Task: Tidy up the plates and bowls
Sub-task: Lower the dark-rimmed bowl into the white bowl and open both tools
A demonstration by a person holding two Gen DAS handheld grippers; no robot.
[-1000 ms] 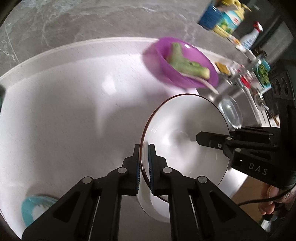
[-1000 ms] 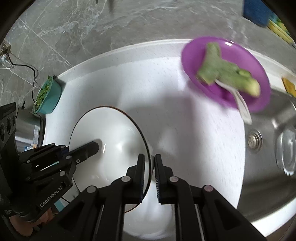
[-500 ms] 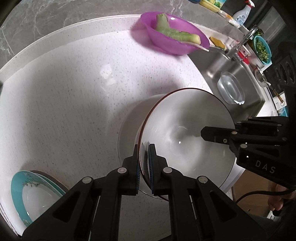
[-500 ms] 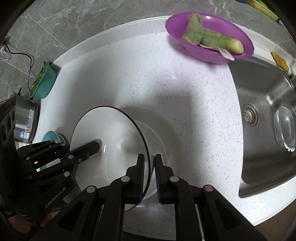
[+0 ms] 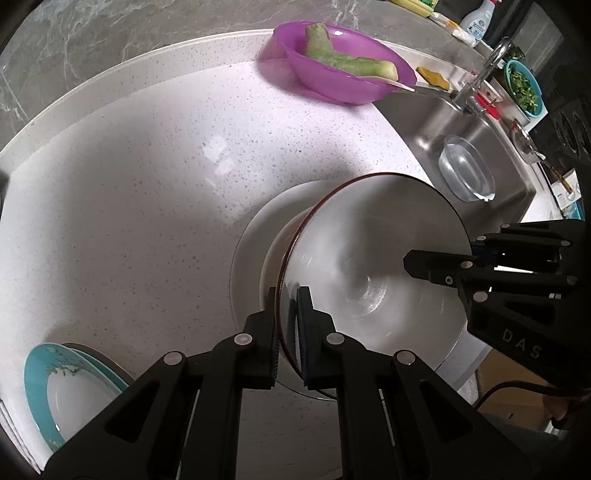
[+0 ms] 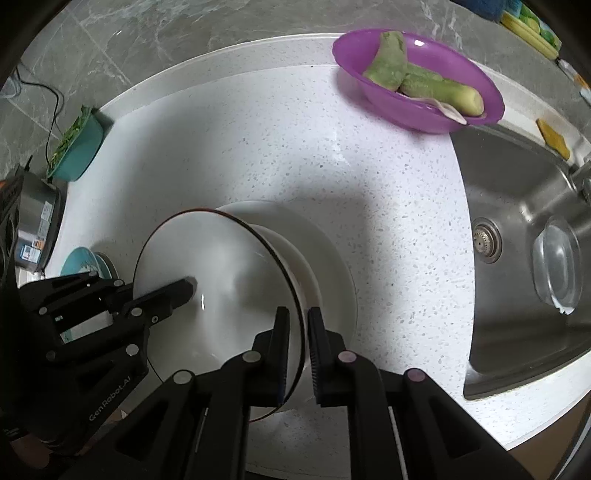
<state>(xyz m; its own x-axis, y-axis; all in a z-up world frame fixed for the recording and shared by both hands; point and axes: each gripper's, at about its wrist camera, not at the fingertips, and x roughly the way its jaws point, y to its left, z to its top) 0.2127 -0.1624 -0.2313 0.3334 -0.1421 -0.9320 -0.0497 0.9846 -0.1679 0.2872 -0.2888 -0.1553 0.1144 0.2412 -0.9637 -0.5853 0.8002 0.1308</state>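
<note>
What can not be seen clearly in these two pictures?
- Whether the bowl already rests in the bowl below: its own rim hides the contact, both views.
- The teal plates: cut off by the left view's edge, hidden behind the left gripper in the right view.
- The bottle label: too small, left view.

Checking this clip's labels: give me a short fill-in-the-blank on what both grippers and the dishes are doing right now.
1. Both grippers, left and right, are shut on the rim of one white ____.
2. Under the bowl lies a white ____.
3. The purple bowl holds green ____.
4. A clear container sits inside the ____.

Missing words: bowl; plate; vegetables; sink
</note>
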